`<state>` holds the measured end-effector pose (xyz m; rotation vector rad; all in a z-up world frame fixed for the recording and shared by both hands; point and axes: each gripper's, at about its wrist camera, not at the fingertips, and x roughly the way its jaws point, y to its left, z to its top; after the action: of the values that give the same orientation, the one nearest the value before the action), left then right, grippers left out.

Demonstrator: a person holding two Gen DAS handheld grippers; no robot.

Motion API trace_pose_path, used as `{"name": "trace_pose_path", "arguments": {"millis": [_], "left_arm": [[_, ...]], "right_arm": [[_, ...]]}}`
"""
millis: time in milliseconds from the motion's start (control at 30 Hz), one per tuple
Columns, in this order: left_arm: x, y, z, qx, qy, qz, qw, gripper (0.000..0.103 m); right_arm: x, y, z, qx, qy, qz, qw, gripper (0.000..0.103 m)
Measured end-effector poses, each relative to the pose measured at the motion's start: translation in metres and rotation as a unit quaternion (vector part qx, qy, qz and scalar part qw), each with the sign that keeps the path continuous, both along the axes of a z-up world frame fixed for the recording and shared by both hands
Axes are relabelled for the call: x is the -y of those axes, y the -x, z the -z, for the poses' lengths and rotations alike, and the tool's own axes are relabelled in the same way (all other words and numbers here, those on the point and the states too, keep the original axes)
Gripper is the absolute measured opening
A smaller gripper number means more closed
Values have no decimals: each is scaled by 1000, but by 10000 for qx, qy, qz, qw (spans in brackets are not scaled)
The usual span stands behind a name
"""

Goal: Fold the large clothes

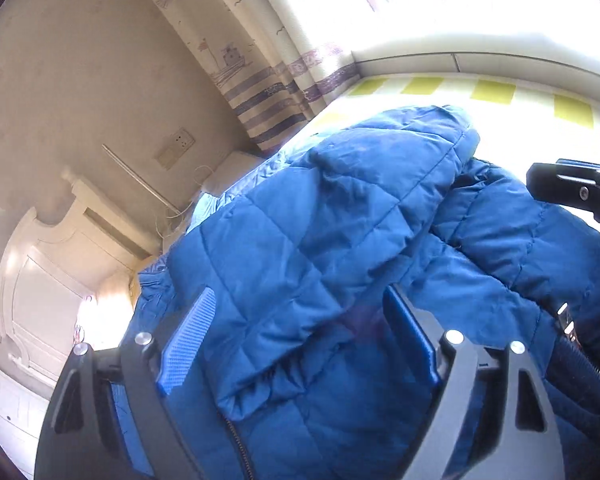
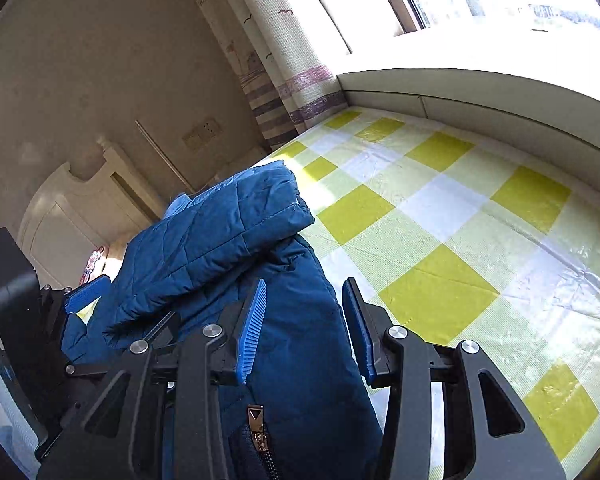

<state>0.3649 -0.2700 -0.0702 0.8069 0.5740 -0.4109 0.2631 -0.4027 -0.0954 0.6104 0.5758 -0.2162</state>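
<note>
Left hand-held gripper (image 1: 300, 344): jaws parted wide, blue pads either side of a quilted blue jacket (image 1: 320, 220), fabric bulging between them; whether the pads press it cannot be told. Right hand-held gripper (image 2: 306, 330): jaws narrower, jacket edge and zipper pull (image 2: 257, 426) between the pads, contact likewise unclear. Jacket: bunched in folds on bed with yellow-and-white checked cover (image 2: 460, 220), beside striped curtain (image 2: 292, 92) and cream headboard (image 2: 72, 208).

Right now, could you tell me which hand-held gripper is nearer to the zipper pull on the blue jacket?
Right. The zipper pull lies under the right hand-held gripper, by its base; the left hand-held gripper is farther off across the jacket.
</note>
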Motion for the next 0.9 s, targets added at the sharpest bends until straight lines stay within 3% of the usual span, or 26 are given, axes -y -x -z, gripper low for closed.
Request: {"name": "trace_pose_path", "arguments": {"millis": [67, 100, 133, 167, 200, 233, 267, 333, 367, 400, 433, 500, 533, 600, 667, 700, 733, 767, 800, 833, 900], "left_arm": [[4, -12, 3, -214, 141, -74, 9996, 29], [-3, -19, -4, -449, 557, -177, 9973, 13], [-17, -21, -16, -670, 1264, -253, 9894, 10], [-38, -27, -29, -864, 2051, -358, 9743, 9], [-64, -34, -40, -1074, 2845, -600, 9507, 9], [-94, -44, -46, -1317, 3639, -903, 9177, 8], [-127, -52, -47, -1582, 4433, -1196, 8742, 8], [-198, -67, -26, -2170, 5830, -1819, 7615, 8], [-227, -71, -12, -2349, 6199, -2120, 7180, 8], [-247, -72, 0, -2458, 6257, -2309, 7034, 10], [-260, -72, 7, -2512, 6097, -2407, 7122, 16], [-269, -62, 15, -2506, 5517, -2432, 7574, 27], [-269, -56, 16, -2449, 5152, -2372, 7864, 39], [-258, -39, 7, -2037, 4182, -2243, 8563, 53], [-235, -16, -9, -1078, 2891, -1852, 9330, 61], [-218, -1, -14, -552, 2183, -1496, 9628, 66], [-202, 13, -16, -221, 1587, -1029, 9817, 69], [-189, 25, -16, -58, 1123, -555, 9921, 69], [-175, 36, -14, 118, 700, -166, 9973, 71], [-160, 44, -10, 357, 267, 133, 9989, 71], [-132, 52, 3, 891, -571, 484, 9932, 71]], "right_arm": [[0, 4, 2, 5, -20, -4, 10000, 42], [0, 4, 2, 7, -31, -13, 10000, 42], [-1, 4, 2, 12, -36, -15, 10000, 42], [0, 4, 2, 24, -43, -18, 10000, 42], [0, 5, 2, 41, -51, -25, 10000, 42], [0, 5, 2, 60, -60, -30, 10000, 42], [1, 6, 2, 77, -67, -30, 9999, 42], [0, 6, 1, 100, -80, -37, 9999, 42], [1, 7, 1, 111, -84, -39, 9999, 42], [1, 7, 1, 124, -90, -45, 9999, 42], [1, 8, 1, 135, -94, -48, 9999, 42], [1, 8, 1, 151, -105, -63, 9998, 42], [1, 8, 1, 156, -110, -74, 9998, 42], [1, 8, 1, 166, -115, -88, 9998, 42], [1, 8, 0, 176, -119, -89, 9997, 43], [1, 8, 0, 175, -117, -90, 9997, 43], [1, 8, 0, 173, -115, -88, 9997, 43], [1, 8, 0, 174, -110, -87, 9998, 44], [1, 9, 0, 170, -105, -85, 9998, 44], [1, 8, 0, 163, -106, -86, 9998, 44], [1, 9, 0, 155, -105, -83, 9998, 44]]}}
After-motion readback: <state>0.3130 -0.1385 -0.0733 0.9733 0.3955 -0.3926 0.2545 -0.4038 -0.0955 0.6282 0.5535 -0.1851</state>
